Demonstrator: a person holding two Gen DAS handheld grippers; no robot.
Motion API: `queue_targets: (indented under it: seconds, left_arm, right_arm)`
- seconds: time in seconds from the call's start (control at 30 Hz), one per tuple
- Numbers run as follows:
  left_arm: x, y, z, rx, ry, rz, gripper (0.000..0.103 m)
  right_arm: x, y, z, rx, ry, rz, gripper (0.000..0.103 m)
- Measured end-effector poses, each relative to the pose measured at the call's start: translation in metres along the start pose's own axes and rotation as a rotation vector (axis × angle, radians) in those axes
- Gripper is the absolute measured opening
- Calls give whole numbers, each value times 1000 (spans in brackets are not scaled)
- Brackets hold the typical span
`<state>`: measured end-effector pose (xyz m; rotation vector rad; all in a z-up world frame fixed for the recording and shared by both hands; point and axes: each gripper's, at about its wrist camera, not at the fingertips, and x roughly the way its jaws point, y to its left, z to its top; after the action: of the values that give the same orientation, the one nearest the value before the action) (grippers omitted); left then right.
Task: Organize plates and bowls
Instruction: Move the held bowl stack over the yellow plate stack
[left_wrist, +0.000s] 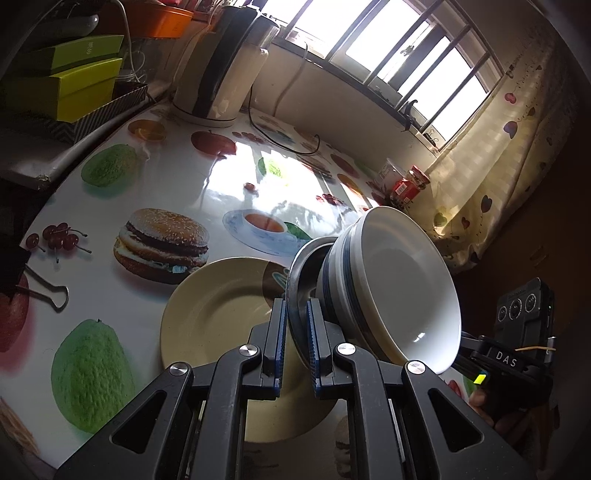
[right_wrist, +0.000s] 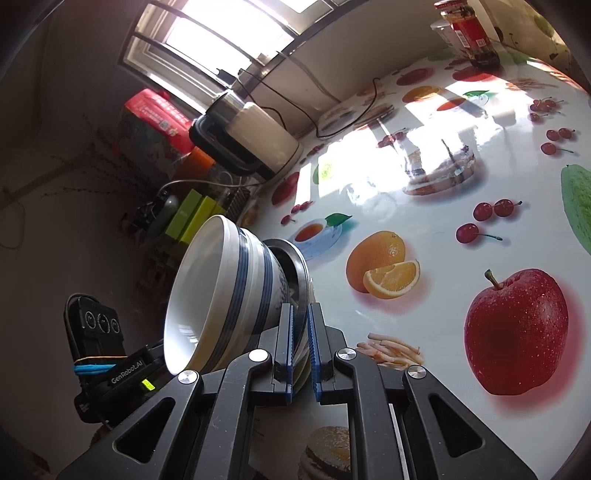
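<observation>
A stack of white bowls with blue bands (left_wrist: 406, 280) sits in a shallow steel dish (left_wrist: 301, 266), held above the table. My left gripper (left_wrist: 295, 310) is shut on the dish's near rim. A cream plate (left_wrist: 214, 314) lies on the table just below and to the left of it. In the right wrist view, my right gripper (right_wrist: 302, 317) is shut on the opposite rim of the same steel dish (right_wrist: 295, 258), with the bowl stack (right_wrist: 214, 288) to its left. Each view shows the other gripper's camera housing (left_wrist: 524, 314) (right_wrist: 96, 325) beyond the bowls.
The table (left_wrist: 177, 173) has a glossy cloth printed with fruit. A kettle (left_wrist: 221, 74) and its cord (left_wrist: 280, 136) stand at the back, with green boxes (left_wrist: 74, 88) to its left. Jars (left_wrist: 410, 184) stand by the curtain, and a binder clip (left_wrist: 48, 291) lies at the left edge.
</observation>
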<state>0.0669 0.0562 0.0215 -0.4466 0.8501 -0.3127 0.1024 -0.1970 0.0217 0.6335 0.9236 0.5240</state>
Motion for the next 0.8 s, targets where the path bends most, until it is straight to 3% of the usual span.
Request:
queue_targets:
  seconds: [0.8]
  left_arm:
    - [-13, 34, -4, -43, -11, 59, 11]
  right_arm:
    - [40, 19, -3, -27, 74, 22, 10]
